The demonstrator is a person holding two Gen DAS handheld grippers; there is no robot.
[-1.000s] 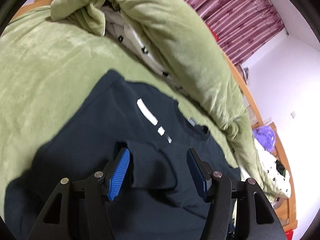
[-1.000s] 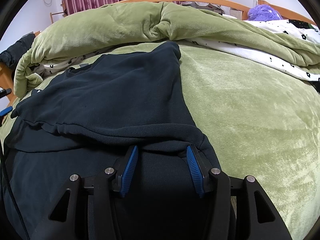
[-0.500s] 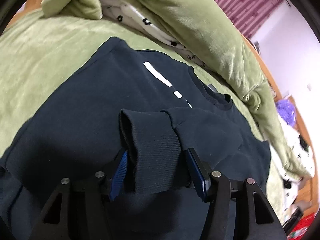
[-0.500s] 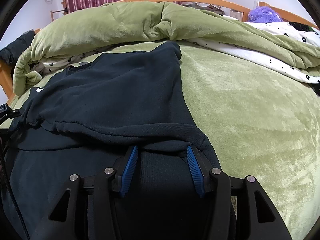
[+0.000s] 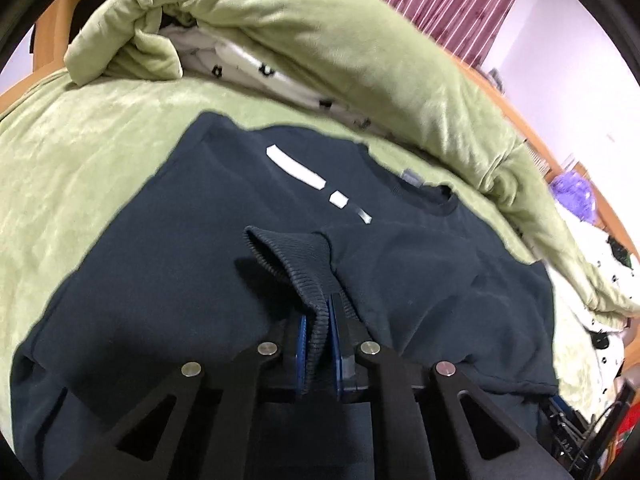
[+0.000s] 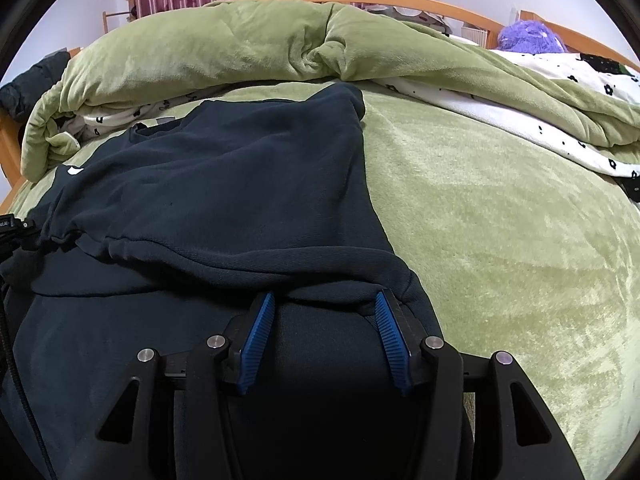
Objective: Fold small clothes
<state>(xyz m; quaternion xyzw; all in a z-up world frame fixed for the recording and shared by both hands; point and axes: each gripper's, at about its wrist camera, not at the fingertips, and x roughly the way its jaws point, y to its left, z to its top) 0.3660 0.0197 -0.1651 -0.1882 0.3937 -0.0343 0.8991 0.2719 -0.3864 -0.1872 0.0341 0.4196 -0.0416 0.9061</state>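
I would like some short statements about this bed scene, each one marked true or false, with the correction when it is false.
1. The left tool is shut on the ribbed cuff of the dark sweatshirt. True.
2. The right tool is clamped tight on a white sock. False: its jaws stand apart over dark sweatshirt fabric, and no sock is in view.
3. The sweatshirt lies on a green blanket. True.
4. The sweatshirt has a red stripe on the chest. False: the marks are white.
5. A purple plush thing lies at the far side of the bed. True.
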